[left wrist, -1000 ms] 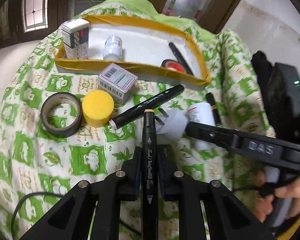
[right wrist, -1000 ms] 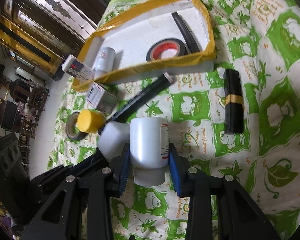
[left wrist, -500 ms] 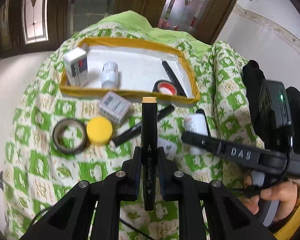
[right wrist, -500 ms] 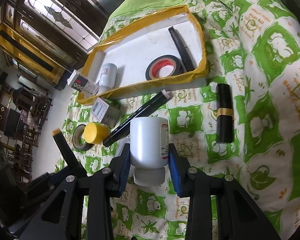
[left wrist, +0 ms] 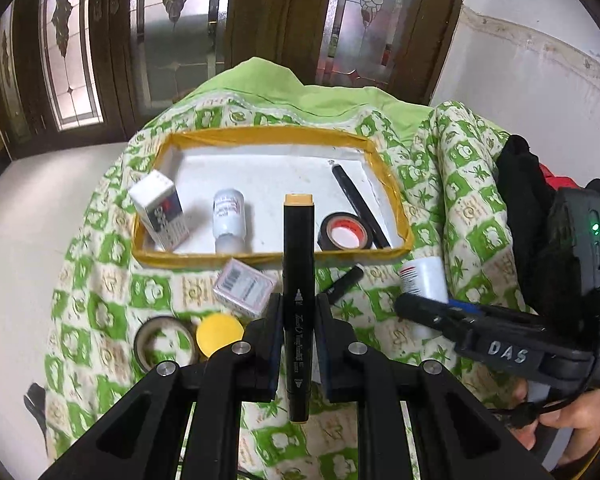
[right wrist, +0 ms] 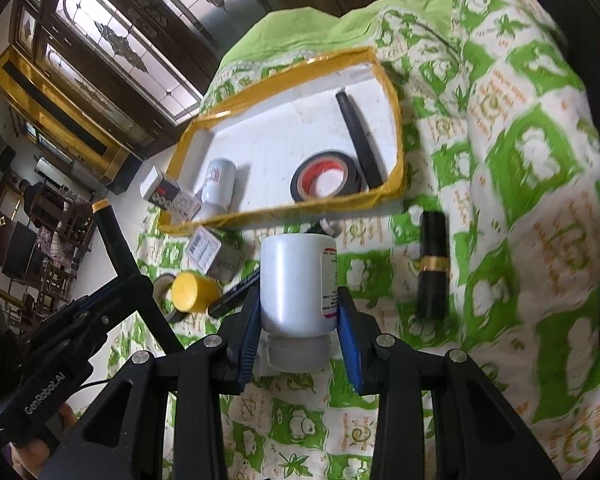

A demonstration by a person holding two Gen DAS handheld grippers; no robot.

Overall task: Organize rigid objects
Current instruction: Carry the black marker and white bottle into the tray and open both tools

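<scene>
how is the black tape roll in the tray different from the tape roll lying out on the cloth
The black tape roll lies inside the yellow-rimmed tray, while the other tape roll lies on the green cloth beside the yellow cap. The tray roll shows a red inner ring; the cloth roll looks duller, grey-brown. Both lie flat, untouched by either gripper.

1. At your six o'clock, the black marker with the tan cap [left wrist: 298,280] carries white script down its barrel; its small letters are too fine for you to read.
2. At four o'clock, the black right gripper [left wrist: 424,312] shows "DAS" in raised white letters.
3. In your right wrist view, at eight o'clock, the black left gripper [right wrist: 112,280] reads "GenRobot.AI".
4. The small pale box with a barcode [left wrist: 242,292] shows bars only.
</scene>
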